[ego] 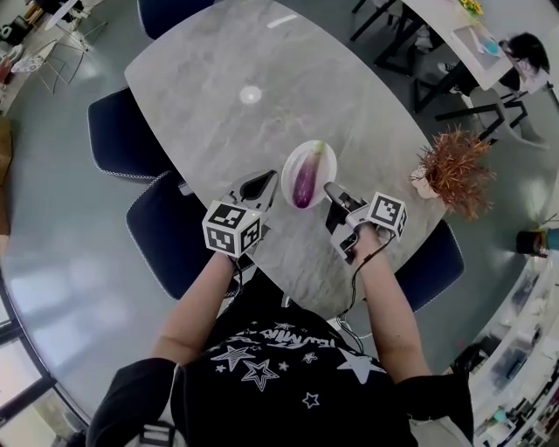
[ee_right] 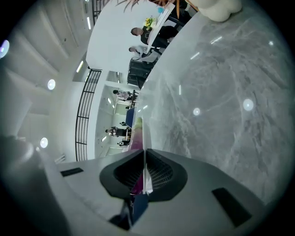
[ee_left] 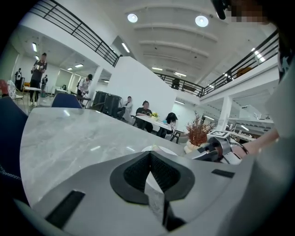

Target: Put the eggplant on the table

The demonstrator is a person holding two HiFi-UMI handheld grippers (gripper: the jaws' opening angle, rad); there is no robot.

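Head view: yet to lift long purple eggplant [ego: 306,179] off round white plate [ego: 290,170], left gripper [ego: 260,185] and right gripper [ego: 333,189] both clamped shut, empty.

Nothing legible, whether word, number or brand name, shows in any of the views. The black shirt [ego: 262,371] has a short line of white lettering [ego: 281,337] among its printed stars [ego: 259,374], but it is too small and warped to read. The left cube [ego: 232,229] on the left gripper [ego: 259,185] and the right cube [ego: 387,212] on the right gripper [ego: 333,189] carry only black-and-white square code patterns, no letters or digits. The sheet [ego: 479,41] on the far bench [ego: 437,13] is too blurred to read.
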